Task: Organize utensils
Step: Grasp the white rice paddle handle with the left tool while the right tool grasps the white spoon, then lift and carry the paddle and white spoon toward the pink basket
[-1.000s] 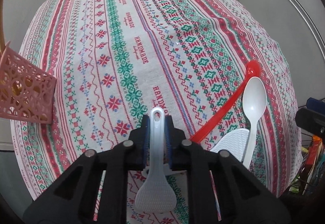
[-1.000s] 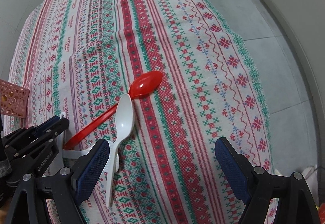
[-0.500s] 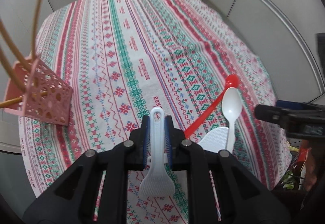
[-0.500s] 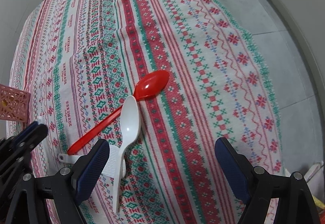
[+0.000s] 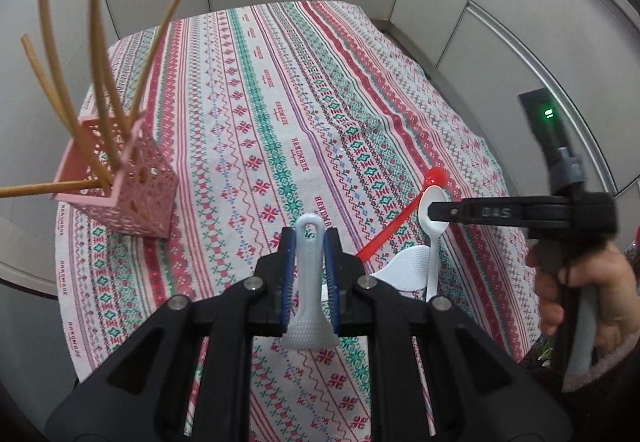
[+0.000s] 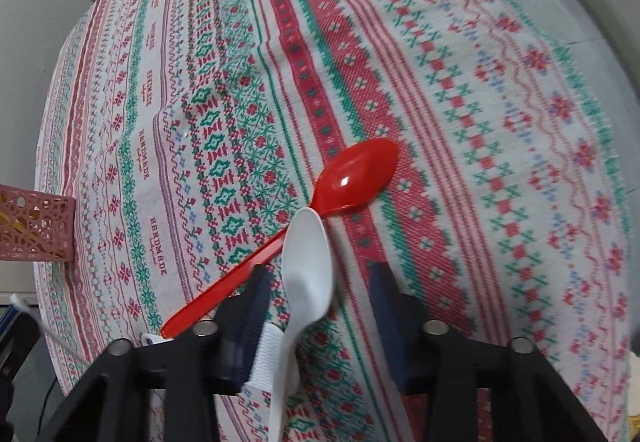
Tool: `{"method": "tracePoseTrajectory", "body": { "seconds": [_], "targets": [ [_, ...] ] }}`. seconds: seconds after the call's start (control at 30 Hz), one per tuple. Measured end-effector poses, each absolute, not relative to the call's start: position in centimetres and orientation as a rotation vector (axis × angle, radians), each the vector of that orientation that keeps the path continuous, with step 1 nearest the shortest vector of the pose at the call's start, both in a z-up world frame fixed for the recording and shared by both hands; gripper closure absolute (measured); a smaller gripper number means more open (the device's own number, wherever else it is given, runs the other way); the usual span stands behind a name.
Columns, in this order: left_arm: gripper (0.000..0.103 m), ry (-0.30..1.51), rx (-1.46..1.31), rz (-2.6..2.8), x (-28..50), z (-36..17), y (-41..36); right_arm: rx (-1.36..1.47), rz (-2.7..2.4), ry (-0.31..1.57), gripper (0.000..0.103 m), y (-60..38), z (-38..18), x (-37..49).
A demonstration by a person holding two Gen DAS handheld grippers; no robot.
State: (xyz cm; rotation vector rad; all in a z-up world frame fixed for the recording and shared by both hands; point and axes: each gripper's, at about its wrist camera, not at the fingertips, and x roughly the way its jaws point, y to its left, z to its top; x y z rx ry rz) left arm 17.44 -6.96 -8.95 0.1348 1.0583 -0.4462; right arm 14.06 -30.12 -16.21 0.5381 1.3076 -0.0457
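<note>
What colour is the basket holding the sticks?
Pink, with a lacy cut-out pattern: the basket shows best in the left wrist view.

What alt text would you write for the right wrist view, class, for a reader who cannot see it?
A black two-finger gripper is closing over a white spoon lying on a patterned tablecloth, its pads not yet touching it. A red spoon lies under the white spoon, and a pink basket shows at the left edge.

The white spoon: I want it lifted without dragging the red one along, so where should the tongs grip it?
Grip the white spoon at its narrow neck just below the bowl, from above, pads across its width. It lies flat, its bowl tip touches the red spoon, and its lower handle crosses a white rice paddle.
</note>
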Motion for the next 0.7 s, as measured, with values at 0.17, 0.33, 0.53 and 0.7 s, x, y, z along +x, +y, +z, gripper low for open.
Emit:
{"method": "tracePoseTrajectory", "body": {
  "seconds": [0.17,0.33,0.53,0.7],
  "targets": [
    [0.087,1.028,0.118,-0.447,16.9,-7.9,-5.9,0.554,-0.039,1.293,0.091,-29.8,-17.0,14.1],
    [0.087,0.994,0.073,-0.444,16.3,-6.4,-4.4,0.565,-0.038,1.250,0.099,-29.2,-16.5,13.5],
    [0.087,0.922,0.014,-0.459,15.3,-3.9,-2.3,0.497,-0.006,1.166,0.101,-27.0,-13.2,12.4],
    [0.087,0.852,-0.028,-0.449,14.4,-1.7,-0.5,0.463,0.043,1.084,0.101,-25.4,-10.0,11.3]
  ]
}}
